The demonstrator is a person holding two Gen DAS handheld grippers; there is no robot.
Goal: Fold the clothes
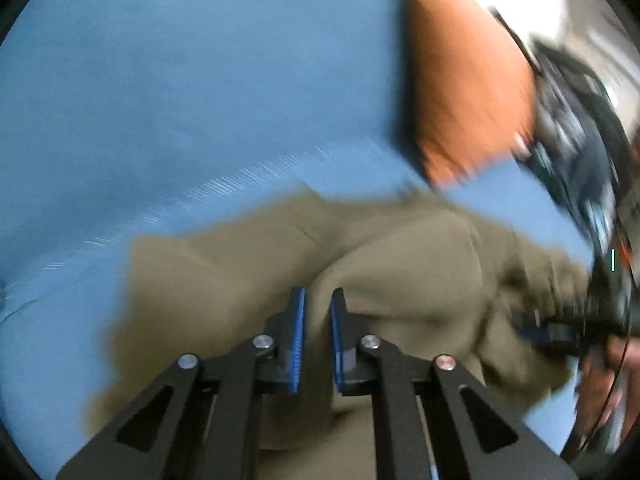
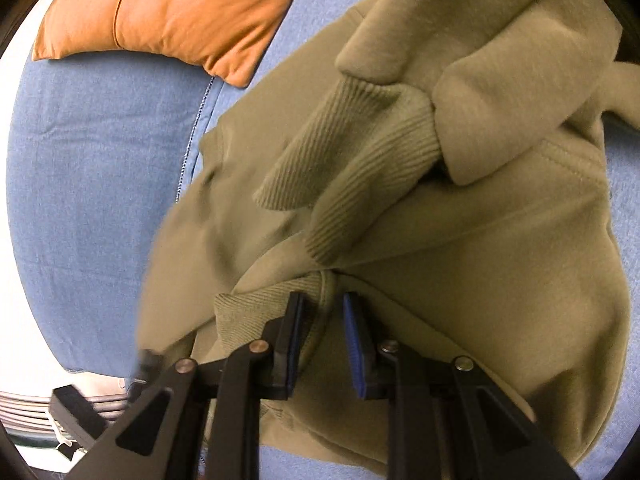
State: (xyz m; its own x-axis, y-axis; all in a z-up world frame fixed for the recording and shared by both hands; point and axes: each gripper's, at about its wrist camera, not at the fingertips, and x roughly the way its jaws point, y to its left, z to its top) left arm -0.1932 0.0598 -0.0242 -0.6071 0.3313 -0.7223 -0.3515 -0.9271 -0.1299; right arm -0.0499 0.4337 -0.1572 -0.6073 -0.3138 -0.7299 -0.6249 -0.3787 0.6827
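Olive sweatshirt (image 2: 460,220) lies bunched on the blue bedsheet (image 2: 92,168); my right gripper (image 2: 324,304) pinches its ribbed hem, my left gripper (image 1: 318,300), nearly closed, nips a fold.

Olive sweatshirt (image 2: 460,240): matt fleecy cloth, ribbed knit cuffs. Blue cover (image 2: 92,184), at nine o'clock: matt woven cloth. Orange cushion (image 2: 172,4), at eleven o'clock: smooth, slightly glossy fabric. Right gripper (image 2: 322,320): matt black plastic, ridged blue pads, bright metal pins.
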